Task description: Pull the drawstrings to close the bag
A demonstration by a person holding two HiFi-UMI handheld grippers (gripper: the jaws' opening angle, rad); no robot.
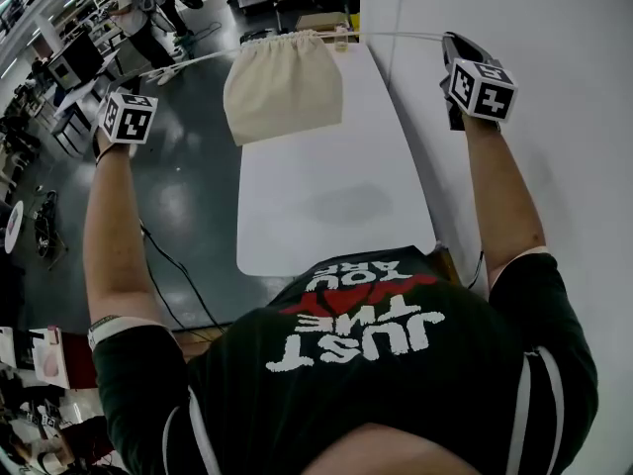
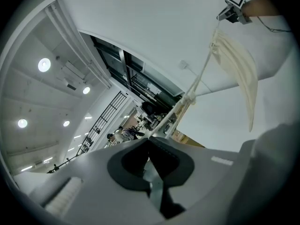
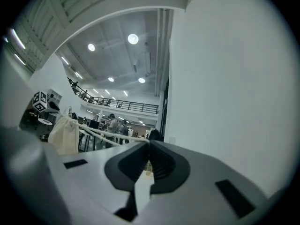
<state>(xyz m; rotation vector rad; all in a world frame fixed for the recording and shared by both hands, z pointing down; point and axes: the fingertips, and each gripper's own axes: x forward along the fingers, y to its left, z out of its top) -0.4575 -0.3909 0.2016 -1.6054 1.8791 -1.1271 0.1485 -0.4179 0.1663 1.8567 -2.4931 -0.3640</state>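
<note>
Above the far left corner of the white rectangular worktop hangs the cream cloth drawstring bag, its mouth gathered, strung between two raised claws. The left gripper is clenched on the left white cotton cord; the right gripper is clenched on the right white cotton cord. Both cords run taut. The worktop's near edge is hidden behind the person's black shirt

Head view looks steeply down; both gripper views face inward, sharing the bag.
</note>
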